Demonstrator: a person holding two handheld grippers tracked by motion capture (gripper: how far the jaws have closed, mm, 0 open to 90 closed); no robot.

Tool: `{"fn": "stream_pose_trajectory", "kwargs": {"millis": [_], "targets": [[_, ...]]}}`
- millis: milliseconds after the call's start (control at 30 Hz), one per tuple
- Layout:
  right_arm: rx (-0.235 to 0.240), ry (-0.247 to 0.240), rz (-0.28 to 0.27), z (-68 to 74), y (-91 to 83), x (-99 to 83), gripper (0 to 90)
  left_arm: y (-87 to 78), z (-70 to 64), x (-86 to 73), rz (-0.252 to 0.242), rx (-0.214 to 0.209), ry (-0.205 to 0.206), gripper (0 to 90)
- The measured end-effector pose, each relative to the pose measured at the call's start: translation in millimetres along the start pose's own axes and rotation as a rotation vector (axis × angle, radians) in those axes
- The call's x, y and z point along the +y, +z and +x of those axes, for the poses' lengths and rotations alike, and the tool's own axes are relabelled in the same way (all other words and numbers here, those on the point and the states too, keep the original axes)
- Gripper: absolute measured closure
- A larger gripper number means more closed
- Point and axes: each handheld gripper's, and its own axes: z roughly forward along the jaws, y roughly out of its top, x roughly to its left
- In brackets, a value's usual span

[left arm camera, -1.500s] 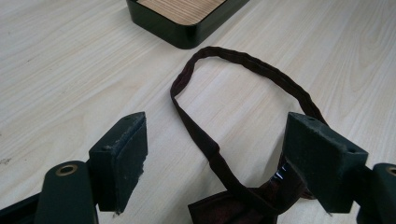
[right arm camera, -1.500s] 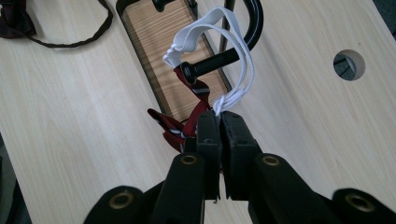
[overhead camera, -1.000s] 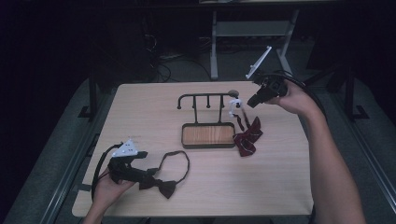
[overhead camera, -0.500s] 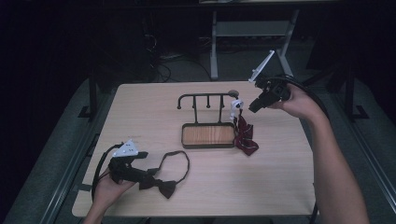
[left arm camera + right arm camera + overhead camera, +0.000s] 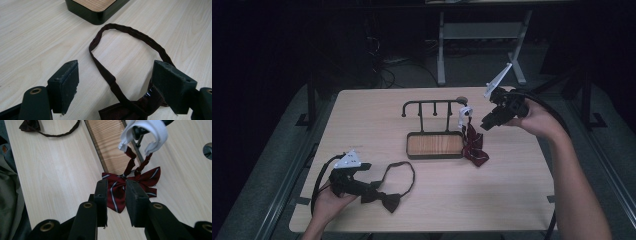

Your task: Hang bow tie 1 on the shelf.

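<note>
While the striped bow tie (image 5: 130,183) hangs by its white band from the rack (image 5: 432,106), the right gripper (image 5: 490,121) beside the rack nearly closed and empty, the dark bow tie (image 5: 384,200) in front lies limp and light between the left gripper (image 5: 115,82)'s spread jaws, probably best pinched at its knot.

A hook rack (image 5: 434,130) with a tray base stands mid-counter (image 5: 512,200). A striped bow tie (image 5: 474,145) hangs by its band from the rack's right end, just right of the tray. A second bow tie (image 5: 387,200) lies at front left.
</note>
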Motion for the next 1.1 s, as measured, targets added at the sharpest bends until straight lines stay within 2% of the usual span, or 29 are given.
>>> {"fn": "stream_pose_trajectory", "kwargs": {"millis": [200,567,700,1100], "targets": [[0.004,-0.021,-0.007,6.4,3.7,-6.9,68.6,0.6,-0.3,0.1,0.001,0.000,-0.001,22.0],[0.008,-0.029,-0.029,21.9,11.7,-22.7,63.2,0.1,-0.8,0.4,-0.002,-0.002,-0.001,22.0],[0.006,-0.026,-0.013,26.0,17.5,-28.5,61.2,0.6,-1.0,0.8,0.000,-0.005,-0.001,22.0],[0.034,-0.032,-0.037,36.4,30.1,-45.0,56.5,3.1,-2.7,3.3,0.015,-0.014,0.009,22.4]]}}
